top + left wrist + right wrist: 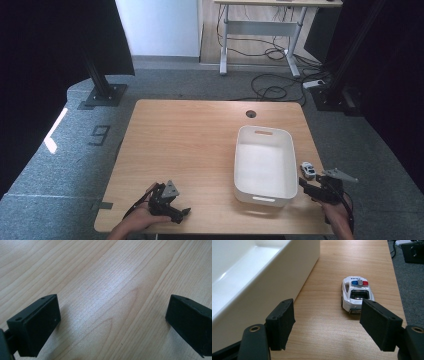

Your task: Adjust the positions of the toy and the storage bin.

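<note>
Toy police car (356, 293), roof marked "POLICE", sits ahead of the right tool (327, 325), gaping empty.

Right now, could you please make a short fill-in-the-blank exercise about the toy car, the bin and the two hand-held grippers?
1. The toy police car stands on the table, outside the white ____.
2. The jaws of the right hand-held gripper are ____, with nothing between them.
3. The light bar on the car's roof is blue and ____.
4. The left hand-held gripper holds ____ above bare wood.

Missing words: bin; open; red; nothing
</note>
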### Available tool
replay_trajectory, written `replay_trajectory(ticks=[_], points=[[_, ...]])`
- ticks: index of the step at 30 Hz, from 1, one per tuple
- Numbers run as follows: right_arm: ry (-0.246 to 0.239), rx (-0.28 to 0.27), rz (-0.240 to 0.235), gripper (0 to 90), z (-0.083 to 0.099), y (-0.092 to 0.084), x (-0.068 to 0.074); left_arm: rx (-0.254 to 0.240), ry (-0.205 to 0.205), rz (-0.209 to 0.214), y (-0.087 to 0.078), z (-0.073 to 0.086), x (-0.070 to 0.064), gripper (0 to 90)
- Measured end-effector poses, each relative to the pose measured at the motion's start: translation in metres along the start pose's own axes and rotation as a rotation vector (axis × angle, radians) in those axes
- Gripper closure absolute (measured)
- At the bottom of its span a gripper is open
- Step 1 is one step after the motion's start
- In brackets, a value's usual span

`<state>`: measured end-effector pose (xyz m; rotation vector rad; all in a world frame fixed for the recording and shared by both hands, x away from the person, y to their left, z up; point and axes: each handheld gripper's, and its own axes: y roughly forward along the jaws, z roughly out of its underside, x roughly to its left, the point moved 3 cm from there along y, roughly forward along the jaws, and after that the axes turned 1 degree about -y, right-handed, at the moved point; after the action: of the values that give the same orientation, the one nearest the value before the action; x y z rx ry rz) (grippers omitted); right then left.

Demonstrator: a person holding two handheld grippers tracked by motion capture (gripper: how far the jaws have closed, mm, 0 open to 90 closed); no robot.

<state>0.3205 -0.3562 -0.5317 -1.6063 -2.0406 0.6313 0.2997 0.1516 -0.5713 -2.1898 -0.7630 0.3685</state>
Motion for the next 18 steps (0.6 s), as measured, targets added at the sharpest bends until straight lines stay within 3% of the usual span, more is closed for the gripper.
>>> replay_trajectory(ticks=[18], points=[[-0.011,0.046,-0.008,24.2,0.0030,0.0079,0.0008,0.000,0.000,0.000,0.0000,0.0001,0.0000,0.0]])
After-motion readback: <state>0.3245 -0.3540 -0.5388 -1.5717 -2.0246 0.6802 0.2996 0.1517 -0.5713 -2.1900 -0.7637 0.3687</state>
